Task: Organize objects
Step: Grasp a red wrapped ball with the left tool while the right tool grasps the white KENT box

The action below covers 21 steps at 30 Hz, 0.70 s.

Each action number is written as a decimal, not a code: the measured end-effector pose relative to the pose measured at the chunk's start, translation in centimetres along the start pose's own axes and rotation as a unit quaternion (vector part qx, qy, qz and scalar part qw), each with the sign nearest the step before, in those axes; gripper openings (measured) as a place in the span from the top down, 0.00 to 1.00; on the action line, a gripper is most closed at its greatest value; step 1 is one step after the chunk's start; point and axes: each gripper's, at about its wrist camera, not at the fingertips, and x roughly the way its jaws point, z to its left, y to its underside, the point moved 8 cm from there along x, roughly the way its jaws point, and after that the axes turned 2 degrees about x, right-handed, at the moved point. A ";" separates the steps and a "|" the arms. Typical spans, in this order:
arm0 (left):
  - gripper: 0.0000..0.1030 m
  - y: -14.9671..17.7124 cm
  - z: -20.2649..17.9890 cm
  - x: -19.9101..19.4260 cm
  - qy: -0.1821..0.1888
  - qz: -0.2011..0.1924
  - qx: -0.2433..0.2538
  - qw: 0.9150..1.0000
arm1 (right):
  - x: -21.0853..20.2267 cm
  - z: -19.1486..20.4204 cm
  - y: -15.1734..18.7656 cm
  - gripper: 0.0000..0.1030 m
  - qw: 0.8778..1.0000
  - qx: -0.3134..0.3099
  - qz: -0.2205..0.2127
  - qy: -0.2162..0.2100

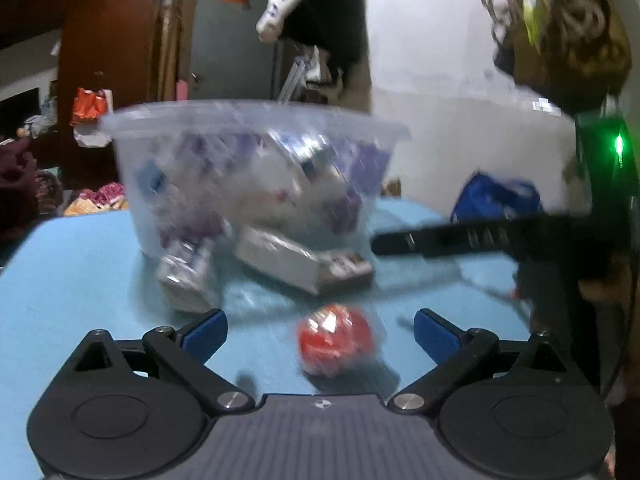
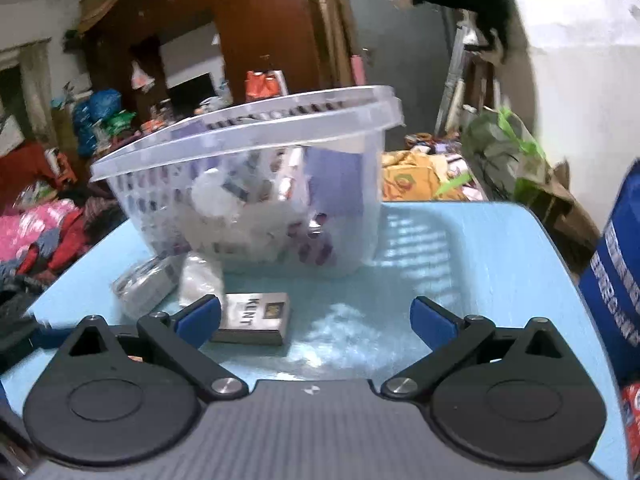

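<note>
A clear plastic basket [image 1: 120,128] holding several small packets stands on the light blue table [image 1: 72,280]; it also shows in the right wrist view [image 2: 360,120]. My left gripper [image 1: 320,330] is open, with a red wrapped ball [image 1: 334,338] on the table between its fingers. A silver pack [image 1: 300,264] and a small pack [image 1: 184,280] lie in front of the basket. My right gripper [image 2: 316,318] is open and empty. A Kent cigarette pack [image 2: 256,318] lies by its left finger, with a clear wrapped packet [image 2: 144,286] further left.
A blue packet [image 1: 496,196] and the other gripper's black body [image 1: 500,236] are on the right in the left wrist view. A blue package [image 2: 616,272] stands at the table's right edge [image 2: 560,248]. Clothes and clutter lie beyond the table.
</note>
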 end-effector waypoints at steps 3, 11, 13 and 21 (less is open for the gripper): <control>0.29 1.1 -0.9 1.0 -0.010 0.018 0.013 1.000 | -0.3 -0.2 0.3 0.00 1.000 0.008 0.001 -0.004; 0.48 1.8 3.3 -1.0 -0.036 -0.012 -0.027 0.999 | 1.3 2.3 1.2 0.00 0.998 -0.053 0.037 -0.013; 0.48 2.1 4.6 -1.4 -0.034 -0.015 -0.047 0.998 | 2.0 3.3 1.4 0.06 0.997 -0.066 0.048 -0.014; 0.46 2.3 5.2 -1.3 -0.033 -0.025 -0.060 0.997 | 3.2 5.2 1.8 0.29 0.990 -0.117 0.071 -0.018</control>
